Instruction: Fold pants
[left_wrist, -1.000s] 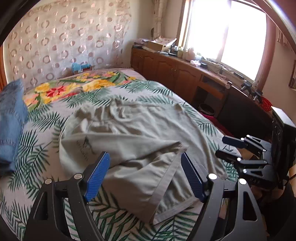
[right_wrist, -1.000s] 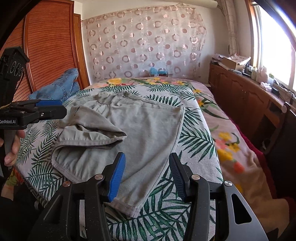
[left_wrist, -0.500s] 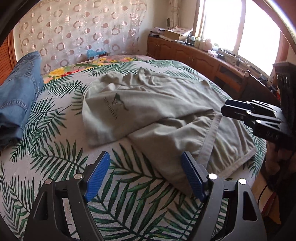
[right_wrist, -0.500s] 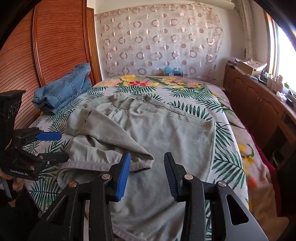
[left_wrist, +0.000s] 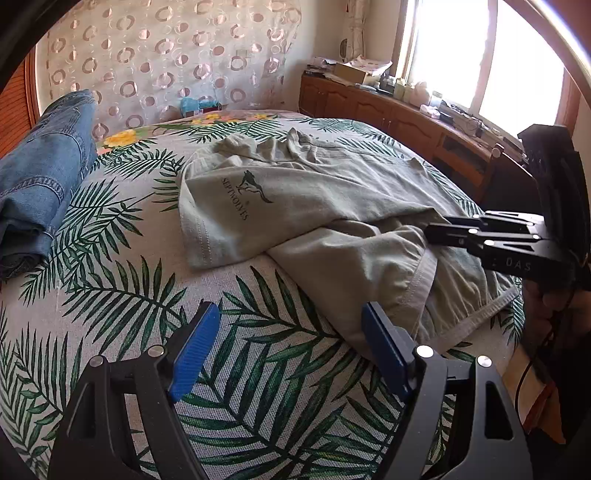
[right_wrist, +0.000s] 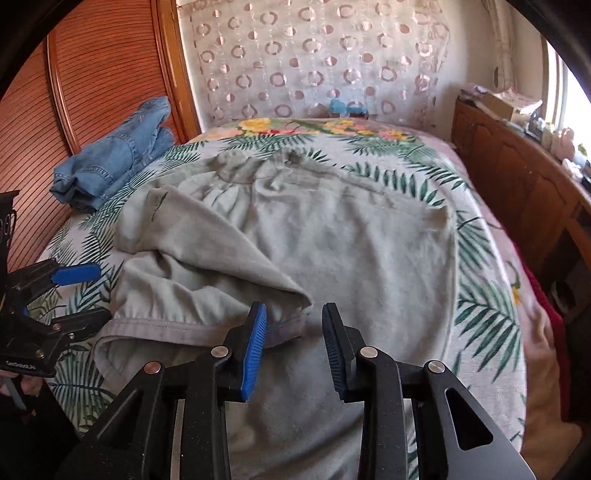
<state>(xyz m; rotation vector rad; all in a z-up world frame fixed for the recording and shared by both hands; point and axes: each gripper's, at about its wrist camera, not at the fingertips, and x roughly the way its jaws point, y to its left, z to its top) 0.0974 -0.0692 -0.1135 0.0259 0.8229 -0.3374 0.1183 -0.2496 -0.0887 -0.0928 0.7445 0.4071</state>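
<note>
Grey-green cotton, soft and a little creased: these are the pants (right_wrist: 332, 251), and they lie spread over the middle of the bed (right_wrist: 491, 306), on a cover with green palm leaves. The waist part is bunched at the far end, towards the patterned curtain (right_wrist: 314, 66). One leg lies flat and long on the window side. The other leg (left_wrist: 236, 206) is thrown across it at a slant, so its printed logo faces up, and a hem band (right_wrist: 177, 326) is turned over near the front edge of the bed. So the fold is only begun, and not neatly: the legs do not match edge to edge, and the cloth has wrinkles and a loose pocket of air at the hem. It seems that smoothing, aligning the two legs and then folding across the length are all left to do.

The right gripper (right_wrist: 293, 347) hovers just above the flat cloth beside the turned hem; its jaws are closing, and no cloth is pinched between them. The left gripper (left_wrist: 286, 349) stands wide open over the bare cover, near the corner of the slanted leg, and it holds nothing.

A pile of blue jeans (left_wrist: 40, 173) rests apart, at the side by the wooden wardrobe (right_wrist: 74, 92)
</note>
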